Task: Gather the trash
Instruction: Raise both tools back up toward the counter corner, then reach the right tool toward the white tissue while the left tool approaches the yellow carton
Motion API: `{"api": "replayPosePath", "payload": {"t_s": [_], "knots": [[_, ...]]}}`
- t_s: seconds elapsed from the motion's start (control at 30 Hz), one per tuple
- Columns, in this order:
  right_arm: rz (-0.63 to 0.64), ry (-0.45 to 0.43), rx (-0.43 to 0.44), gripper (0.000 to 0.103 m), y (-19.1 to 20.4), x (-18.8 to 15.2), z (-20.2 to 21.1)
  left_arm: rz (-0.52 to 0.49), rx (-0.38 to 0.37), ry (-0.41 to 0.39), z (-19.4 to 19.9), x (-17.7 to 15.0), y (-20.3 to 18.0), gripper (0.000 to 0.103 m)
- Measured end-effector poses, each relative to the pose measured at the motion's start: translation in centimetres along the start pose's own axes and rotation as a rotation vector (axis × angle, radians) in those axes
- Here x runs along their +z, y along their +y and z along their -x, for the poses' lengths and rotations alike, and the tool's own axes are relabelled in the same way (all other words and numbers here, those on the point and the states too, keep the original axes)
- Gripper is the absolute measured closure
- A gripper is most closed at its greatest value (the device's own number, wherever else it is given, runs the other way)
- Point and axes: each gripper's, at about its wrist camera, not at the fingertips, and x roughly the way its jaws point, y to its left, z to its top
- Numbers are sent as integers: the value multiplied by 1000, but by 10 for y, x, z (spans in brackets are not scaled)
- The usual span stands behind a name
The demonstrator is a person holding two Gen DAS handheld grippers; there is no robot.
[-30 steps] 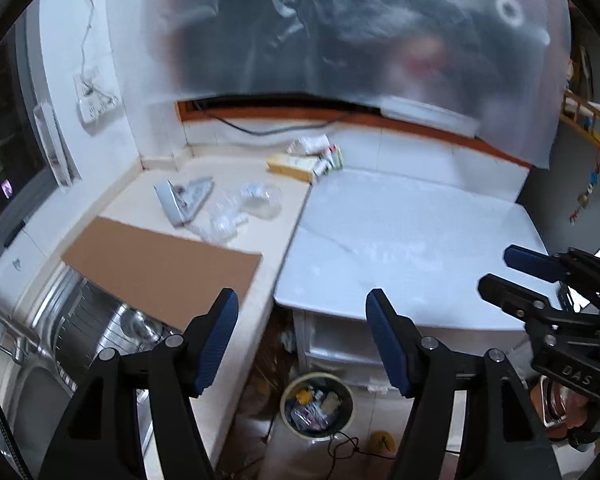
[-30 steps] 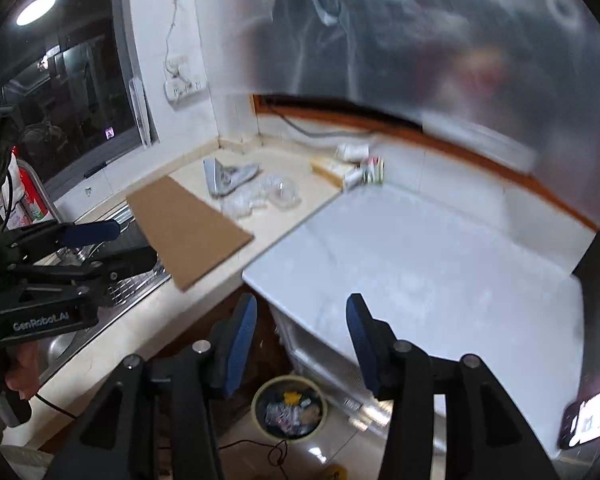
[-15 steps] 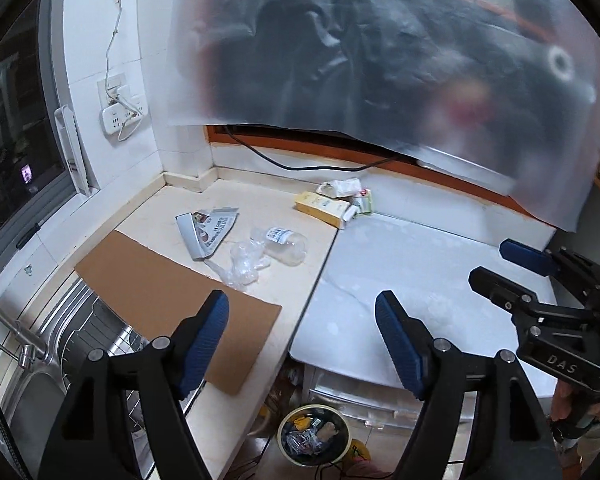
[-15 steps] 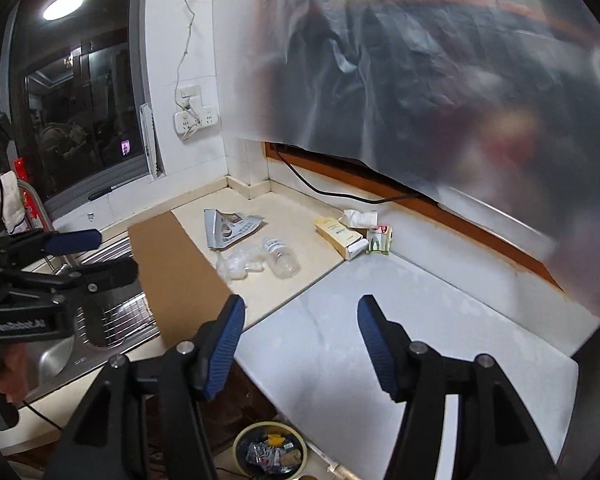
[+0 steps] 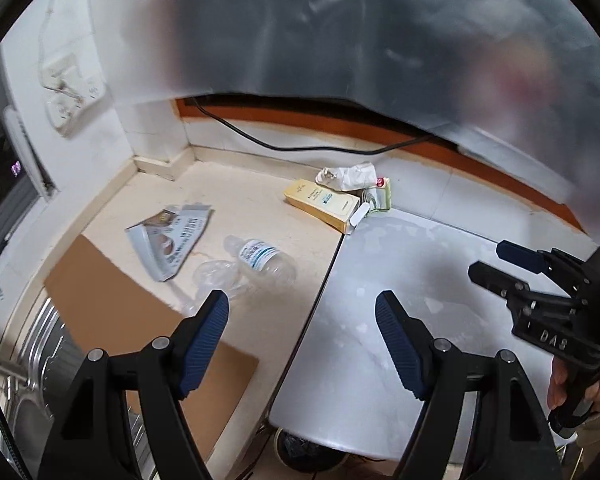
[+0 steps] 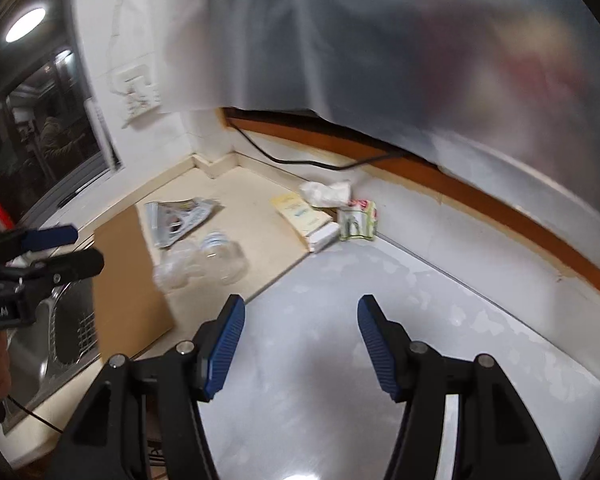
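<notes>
Cream stone countertop [image 5: 260,216] filled the kitchen corner. From the left lay a brown cardboard sheet [image 5: 112,304], a torn grey paper packet [image 5: 168,240], a clear plastic bottle [image 5: 266,260], then a yellow carton [image 5: 322,204] by the wall. Both the left gripper [image 5: 302,306] and right gripper [image 6: 300,312] hovered spread apart, jaws just widened, nothing between them.

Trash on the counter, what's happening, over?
Both hand-held grippers, left and right, open, empty. Bottle, yellow box, wrappers untouched. Nothing blocking.
</notes>
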Motion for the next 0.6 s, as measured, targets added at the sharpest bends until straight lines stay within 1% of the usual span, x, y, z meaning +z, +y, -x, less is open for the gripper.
{"api": "replayPosePath", "payload": {"t_s": [0.13,0.2,0.27,0.4,0.6], "knots": [[-84,34,3,44,-30,14,-43,9,-8,40,-44,18,-3,29],[-106,41,8,44,-38,23,-62,16,-9,47,-65,31,-2,29],[-110,39,16,44,-41,32,-79,29,-2,55,-84,42,0,29],[-95,21,37,44,-35,55,-115,57,3,57,-109,62,9,29],[-127,0,33,44,-31,85,-162,113,10,71,-141,87,25,29]]}}
